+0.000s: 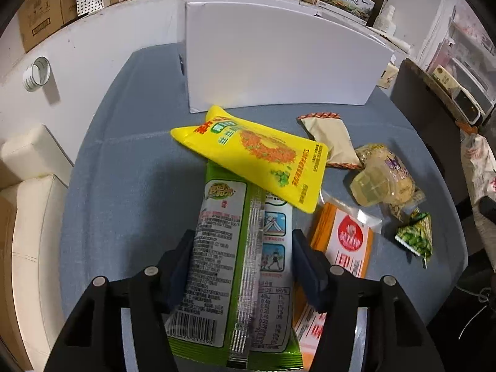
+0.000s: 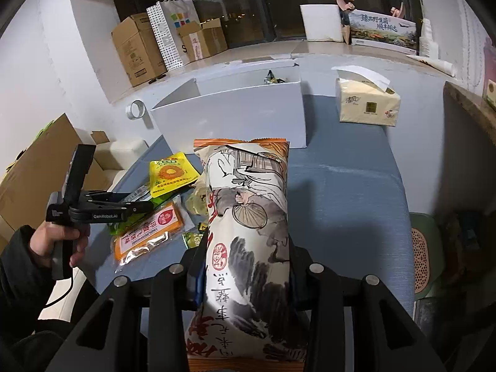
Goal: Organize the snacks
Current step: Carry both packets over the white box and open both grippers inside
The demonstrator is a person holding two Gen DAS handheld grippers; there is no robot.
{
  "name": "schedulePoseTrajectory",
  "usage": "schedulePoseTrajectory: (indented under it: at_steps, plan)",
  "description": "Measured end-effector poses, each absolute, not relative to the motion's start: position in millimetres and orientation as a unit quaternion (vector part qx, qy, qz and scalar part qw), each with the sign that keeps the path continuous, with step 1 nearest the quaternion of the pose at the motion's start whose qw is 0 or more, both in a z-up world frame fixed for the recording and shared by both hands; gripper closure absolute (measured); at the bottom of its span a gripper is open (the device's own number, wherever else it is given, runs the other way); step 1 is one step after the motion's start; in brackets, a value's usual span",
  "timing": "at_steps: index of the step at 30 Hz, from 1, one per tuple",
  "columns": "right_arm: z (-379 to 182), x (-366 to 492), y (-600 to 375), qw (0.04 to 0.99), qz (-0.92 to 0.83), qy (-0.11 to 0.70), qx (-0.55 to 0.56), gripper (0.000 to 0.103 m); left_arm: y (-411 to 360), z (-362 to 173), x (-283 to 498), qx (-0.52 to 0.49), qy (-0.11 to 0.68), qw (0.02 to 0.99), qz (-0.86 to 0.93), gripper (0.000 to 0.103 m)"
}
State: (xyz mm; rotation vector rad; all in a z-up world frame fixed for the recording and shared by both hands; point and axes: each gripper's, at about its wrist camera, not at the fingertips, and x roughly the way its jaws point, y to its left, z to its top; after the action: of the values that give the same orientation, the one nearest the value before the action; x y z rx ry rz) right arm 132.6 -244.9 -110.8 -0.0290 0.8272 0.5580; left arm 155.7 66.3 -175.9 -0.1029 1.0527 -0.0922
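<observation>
Blue-grey table (image 1: 124,155), covered in cloth, carries everything I work with here. At its far edge stands the white box (image 1: 279,62), open at the top in the right wrist view, with a few wrappers just visible inside.

Next in size, the long ink-painting snack bag (image 2: 248,217) lies lengthwise in my right claw (image 2: 245,266); both pads press its sides, so this claw is clamped on the bag, which points toward the box, above the table.

My left claw (image 1: 241,248) straddles the green snack packet (image 1: 235,263), printed back upward. The dark pads sit against its two long edges; I cannot tell whether they grip firmly. The packet's far end lies under the yellow pouch (image 1: 257,158), which rests tilted across it, just before the box.

To the right of the green packet lies the orange flat pack (image 1: 347,241), partly hidden by the left claw's right finger. Beyond it: a clear bag of pale sweets (image 1: 384,176), a beige sachet with red edges (image 1: 331,136), and a small green triangular packet (image 1: 418,238), all near one another on the table.

A tissue pack (image 2: 365,102) stands right of the box.
</observation>
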Motion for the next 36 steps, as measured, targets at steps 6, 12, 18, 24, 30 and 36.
schedulePoseTrajectory:
  at_steps: [6, 12, 18, 24, 30, 36]
  plan:
    - [-111, 131, -235, 0.875, 0.277, 0.397, -0.021, 0.061, 86, -159, 120, -0.060, 0.473, 0.879, -0.008, 0.038]
    - [-110, 130, -222, 0.871, 0.293, 0.394, -0.026, 0.061, 94, -121, 89, -0.069, 0.427, 0.902, -0.008, 0.038]
    - [-96, 126, -208, 0.871, 0.310, 0.380, -0.027, 0.061, 80, -78, 84, -0.054, 0.382, 0.922, -0.033, 0.038]
    - [-72, 148, -193, 0.878, 0.309, 0.364, -0.029, 0.061, 74, -45, 119, -0.059, 0.356, 0.931, -0.049, 0.038]
    - [-36, 215, -170, 0.892, 0.296, 0.340, -0.019, 0.061, 65, -11, 187, -0.066, 0.314, 0.945, -0.062, 0.037]
    - [-15, 307, -143, 0.897, 0.264, 0.353, 0.005, 0.061, 59, -3, 269, -0.062, 0.317, 0.945, -0.047, 0.037]
